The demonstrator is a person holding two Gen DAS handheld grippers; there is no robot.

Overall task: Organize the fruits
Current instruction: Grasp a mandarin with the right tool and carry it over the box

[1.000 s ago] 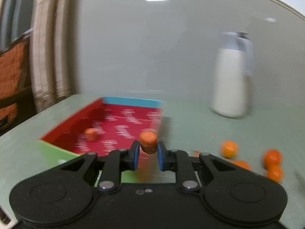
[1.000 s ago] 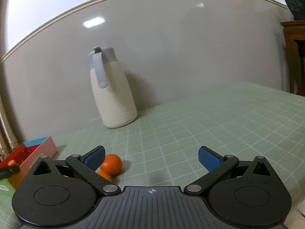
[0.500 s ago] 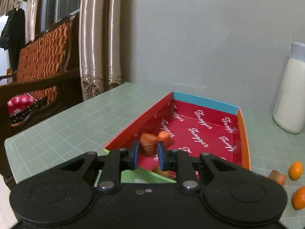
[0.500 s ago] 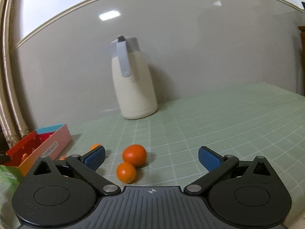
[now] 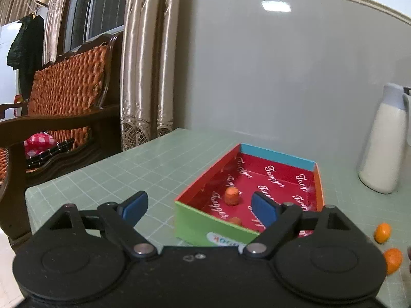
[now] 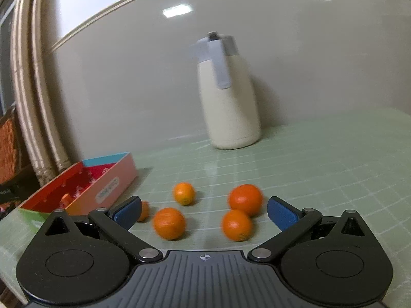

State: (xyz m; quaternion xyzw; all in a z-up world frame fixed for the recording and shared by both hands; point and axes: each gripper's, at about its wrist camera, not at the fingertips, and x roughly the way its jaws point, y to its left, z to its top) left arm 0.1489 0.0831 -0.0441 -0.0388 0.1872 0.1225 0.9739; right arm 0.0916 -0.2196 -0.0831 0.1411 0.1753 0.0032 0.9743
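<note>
A shallow box with a red printed inside [image 5: 277, 179] lies on the green table; it also shows in the right wrist view [image 6: 108, 182]. Two small orange pieces lie in it: one upright [image 5: 232, 196], one by the near wall [image 5: 235, 221]. My left gripper [image 5: 197, 205] is open and empty, just before the box's near green wall. My right gripper [image 6: 204, 209] is open and empty, low over several loose oranges: [image 6: 169, 222], [image 6: 236, 224], [image 6: 245, 199], [image 6: 183, 193].
A cream thermos jug [image 6: 228, 102] stands by the wall; it also shows in the left wrist view [image 5: 385, 143]. Two oranges [image 5: 382, 232] [image 5: 393, 260] lie right of the box. A wooden wicker-backed bench [image 5: 64, 107] and curtains [image 5: 146, 64] stand beyond the table's left edge.
My left gripper opened and let the orange piece go into the box, then drew back. My right gripper swung left and down, and more oranges came into its view.
</note>
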